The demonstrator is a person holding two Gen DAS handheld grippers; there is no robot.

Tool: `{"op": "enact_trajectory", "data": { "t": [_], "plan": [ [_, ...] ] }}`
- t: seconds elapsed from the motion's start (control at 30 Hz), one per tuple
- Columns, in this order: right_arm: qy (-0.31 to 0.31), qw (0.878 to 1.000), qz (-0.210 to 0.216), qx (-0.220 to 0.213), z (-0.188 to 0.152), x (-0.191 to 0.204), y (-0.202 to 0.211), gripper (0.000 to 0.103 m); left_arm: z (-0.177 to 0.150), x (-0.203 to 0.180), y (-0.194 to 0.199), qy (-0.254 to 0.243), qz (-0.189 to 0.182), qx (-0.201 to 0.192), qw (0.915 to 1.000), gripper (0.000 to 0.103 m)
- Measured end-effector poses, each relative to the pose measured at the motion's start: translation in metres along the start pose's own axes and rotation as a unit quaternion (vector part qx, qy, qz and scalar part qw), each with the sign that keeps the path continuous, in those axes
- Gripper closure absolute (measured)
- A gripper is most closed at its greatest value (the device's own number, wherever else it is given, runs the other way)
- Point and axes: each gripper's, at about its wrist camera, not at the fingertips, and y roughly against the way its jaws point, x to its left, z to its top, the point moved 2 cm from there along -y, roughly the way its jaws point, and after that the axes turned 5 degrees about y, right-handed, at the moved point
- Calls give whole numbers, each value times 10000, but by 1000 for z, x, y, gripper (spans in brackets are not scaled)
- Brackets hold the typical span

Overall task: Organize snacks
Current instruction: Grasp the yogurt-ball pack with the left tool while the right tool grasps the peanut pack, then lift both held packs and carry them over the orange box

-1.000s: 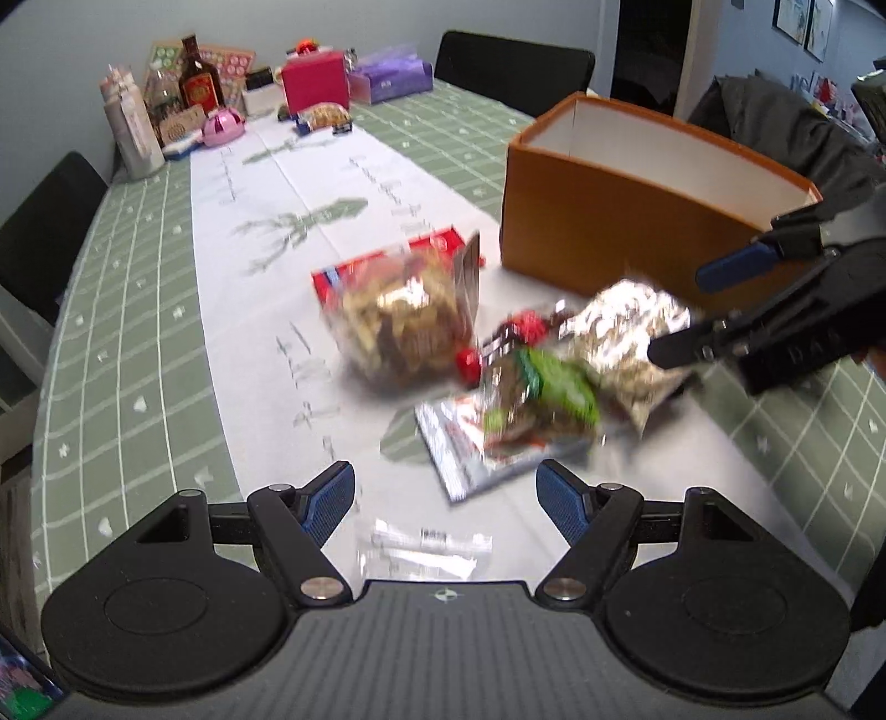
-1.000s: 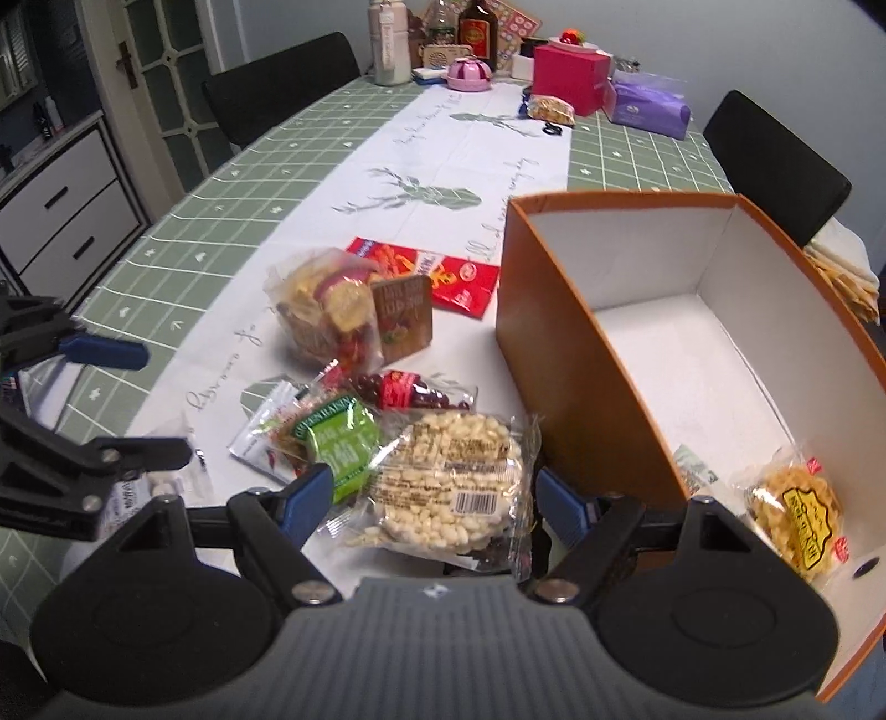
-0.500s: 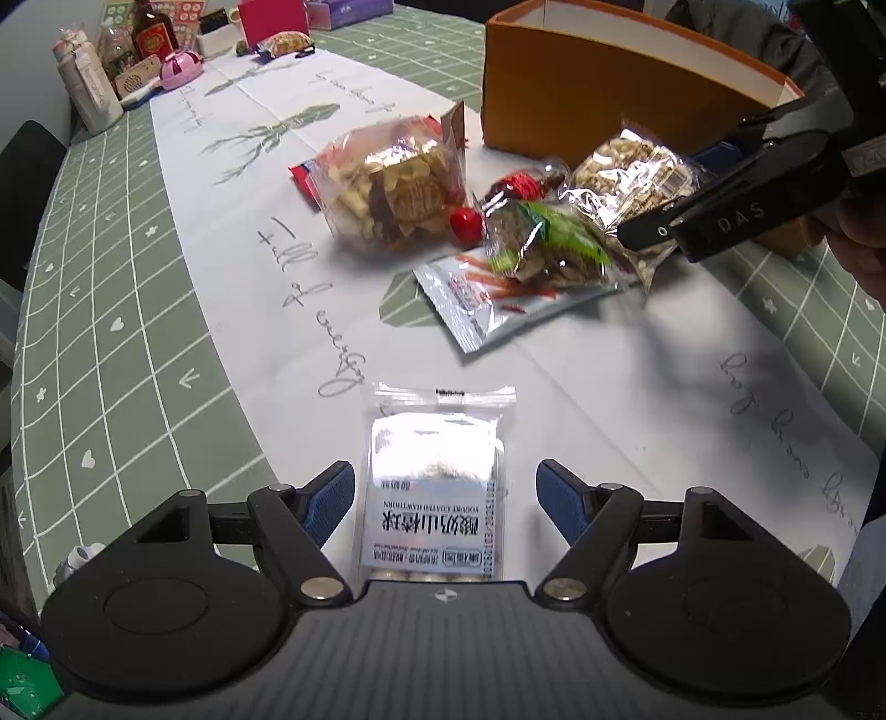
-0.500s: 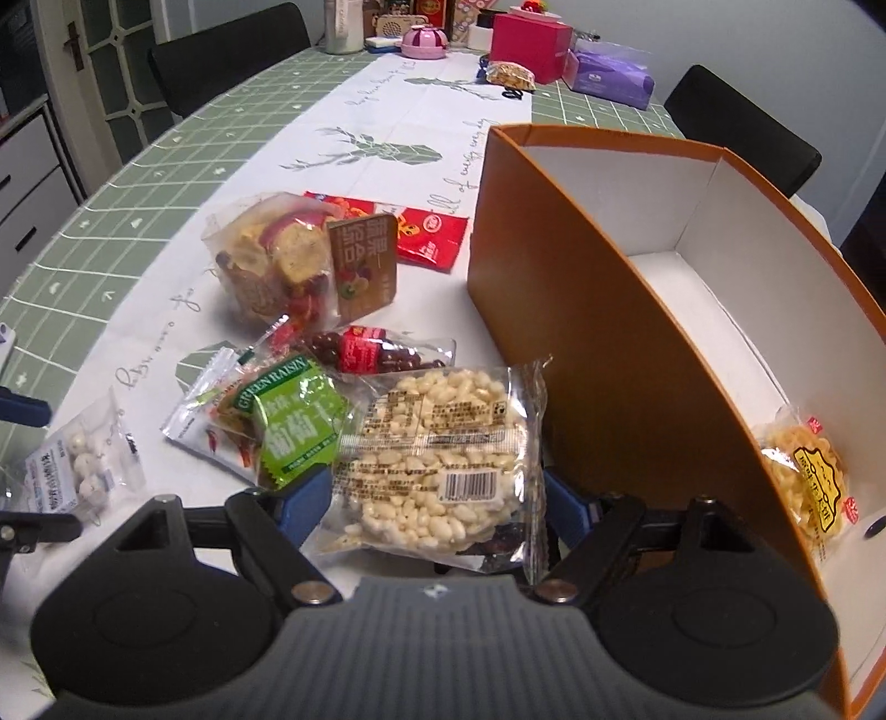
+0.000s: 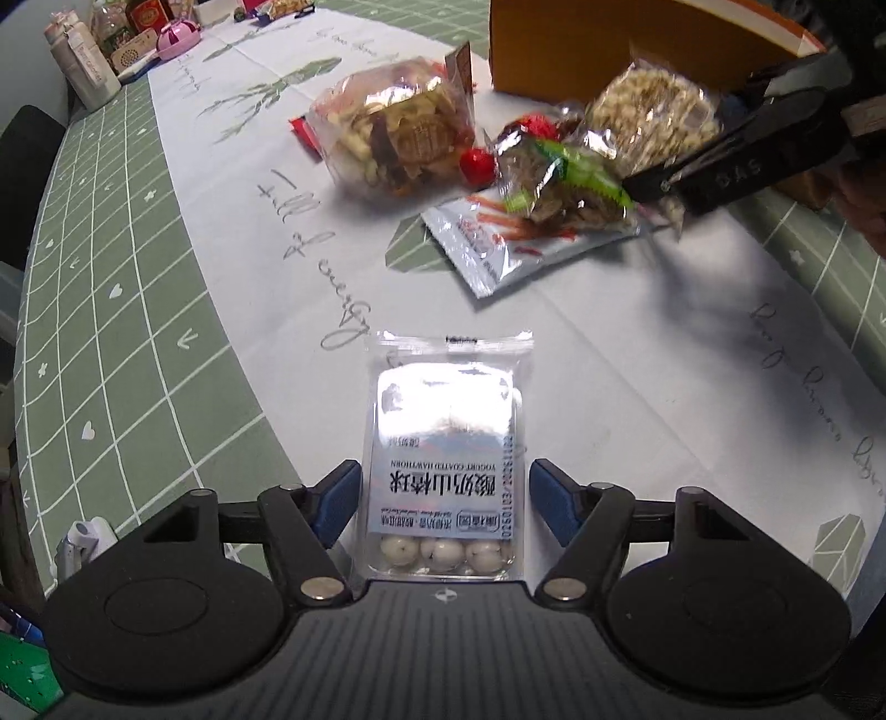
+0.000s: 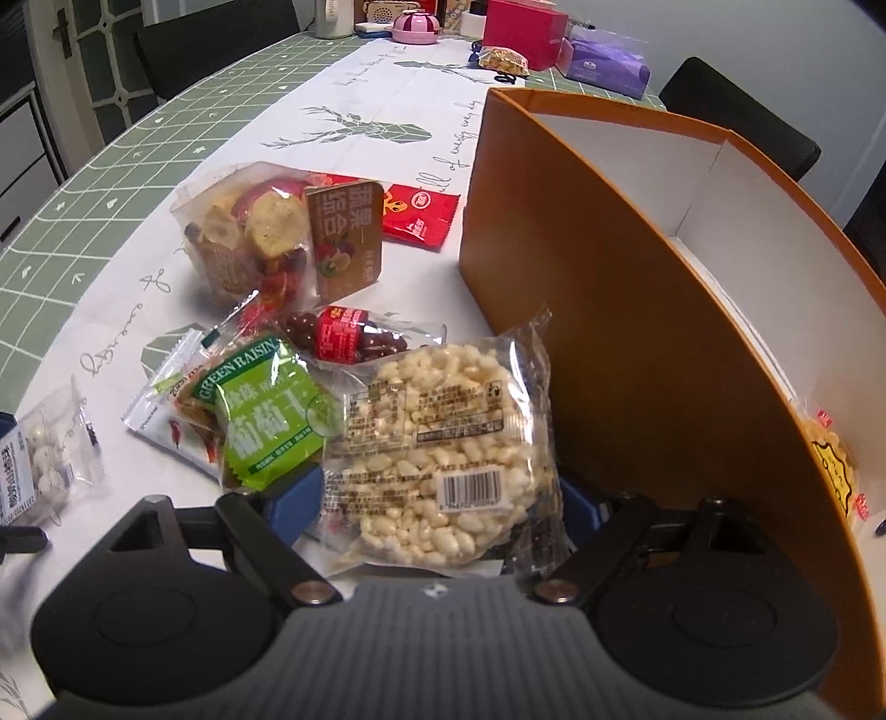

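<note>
My left gripper (image 5: 443, 501) is open around a clear pack of yogurt-coated hawthorn balls (image 5: 446, 448) lying flat on the white runner; the pads do not touch it. My right gripper (image 6: 440, 498) is open with a puffed rice cake pack (image 6: 437, 448) lying between its fingers, next to the orange box (image 6: 637, 343). A green raisin pack (image 6: 263, 410), a chocolate-bean pack (image 6: 354, 338), a dried fruit bag (image 6: 260, 232) and a red packet (image 6: 421, 213) lie beyond. A yellow snack (image 6: 833, 465) lies inside the box.
The far end of the table holds bottles (image 5: 83, 61), a pink box (image 6: 523, 30) and a purple bag (image 6: 606, 66). Black chairs (image 6: 736, 111) stand around the table. The green checked cloth (image 5: 111, 310) flanks the runner.
My left gripper has dropped and advanced, so the hawthorn ball pack now lies between its fingers. My right gripper has moved forward over the rice cake pack, closer to the box wall.
</note>
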Motion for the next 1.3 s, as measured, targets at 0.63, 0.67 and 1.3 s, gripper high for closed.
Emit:
{"op": "enact_trajectory", "data": {
  "t": [0.63,0.67,1.3],
  "plan": [
    [-195,9989,413,-59,6,-7,20,37,13,-6,14,201,-140,-228,9994,35],
    [-202,9989,428,-65,6,-7,21,37,14,-6,15,212,-148,-243,9994,35],
    [-266,9969,692,-280,18,-25,60,37,52,-32,41,94,-251,-630,9977,35]
  ]
}}
